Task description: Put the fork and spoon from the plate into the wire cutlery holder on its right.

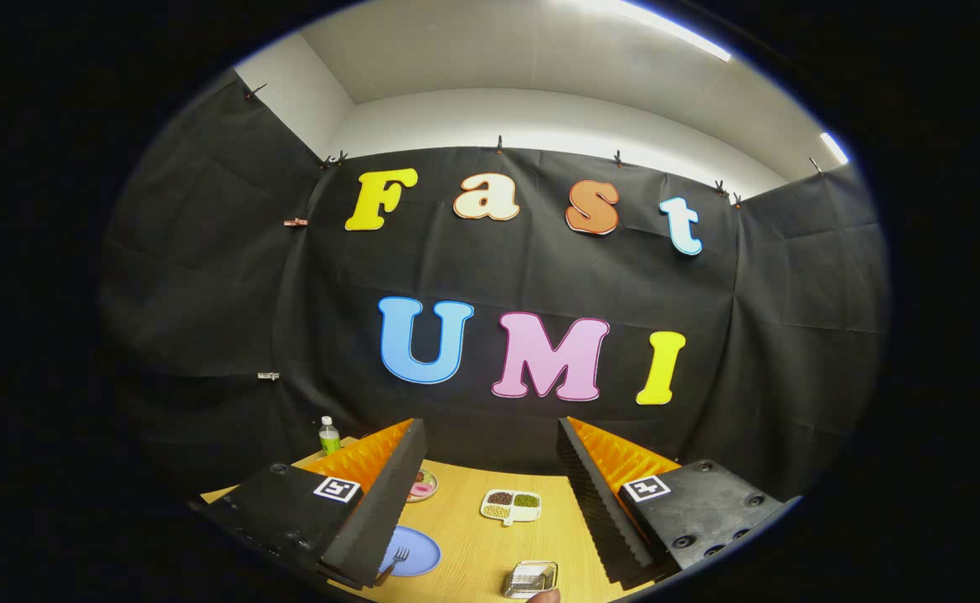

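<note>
claw (490, 502) fingers are hovering wide apart, gripping nothing; below them, fork (395, 563) is lying on plate (416, 548), wire holder (530, 579) at its 3 o'clock.

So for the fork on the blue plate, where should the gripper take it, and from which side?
Probably by the handle. The fork lies flat on the blue plate, tines toward the plate's middle, handle running out under the near finger. Come down from above with the fingers either side of the handle. The gripper is open, holding nothing.
</note>
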A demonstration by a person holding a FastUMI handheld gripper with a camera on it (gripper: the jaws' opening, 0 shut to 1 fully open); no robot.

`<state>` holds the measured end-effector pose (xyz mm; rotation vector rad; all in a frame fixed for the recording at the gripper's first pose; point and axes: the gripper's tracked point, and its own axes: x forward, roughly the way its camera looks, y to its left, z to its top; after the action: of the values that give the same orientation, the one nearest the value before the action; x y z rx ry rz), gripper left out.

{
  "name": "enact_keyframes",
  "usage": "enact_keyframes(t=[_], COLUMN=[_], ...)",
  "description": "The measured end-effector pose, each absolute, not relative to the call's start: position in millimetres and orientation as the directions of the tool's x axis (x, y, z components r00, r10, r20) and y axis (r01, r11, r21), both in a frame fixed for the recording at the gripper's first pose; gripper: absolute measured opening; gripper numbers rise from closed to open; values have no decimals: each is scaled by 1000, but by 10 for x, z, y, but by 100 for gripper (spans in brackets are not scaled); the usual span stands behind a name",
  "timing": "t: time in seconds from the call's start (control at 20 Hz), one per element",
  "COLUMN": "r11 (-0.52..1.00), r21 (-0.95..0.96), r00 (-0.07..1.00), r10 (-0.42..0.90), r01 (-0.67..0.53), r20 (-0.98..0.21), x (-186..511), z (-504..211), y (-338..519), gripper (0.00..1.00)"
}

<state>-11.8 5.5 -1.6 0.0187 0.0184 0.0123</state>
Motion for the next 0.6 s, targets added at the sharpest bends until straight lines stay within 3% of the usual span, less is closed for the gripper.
enact_keyframes(t=[0.3,0.6], r11=[998,957], r21=[44,233], r00=[997,916], r10=[51,242], r01=[-49,-171], r20=[-54,-320], x=[-92,-80], z=[-154,-985], y=[221,850], gripper=[98,98])
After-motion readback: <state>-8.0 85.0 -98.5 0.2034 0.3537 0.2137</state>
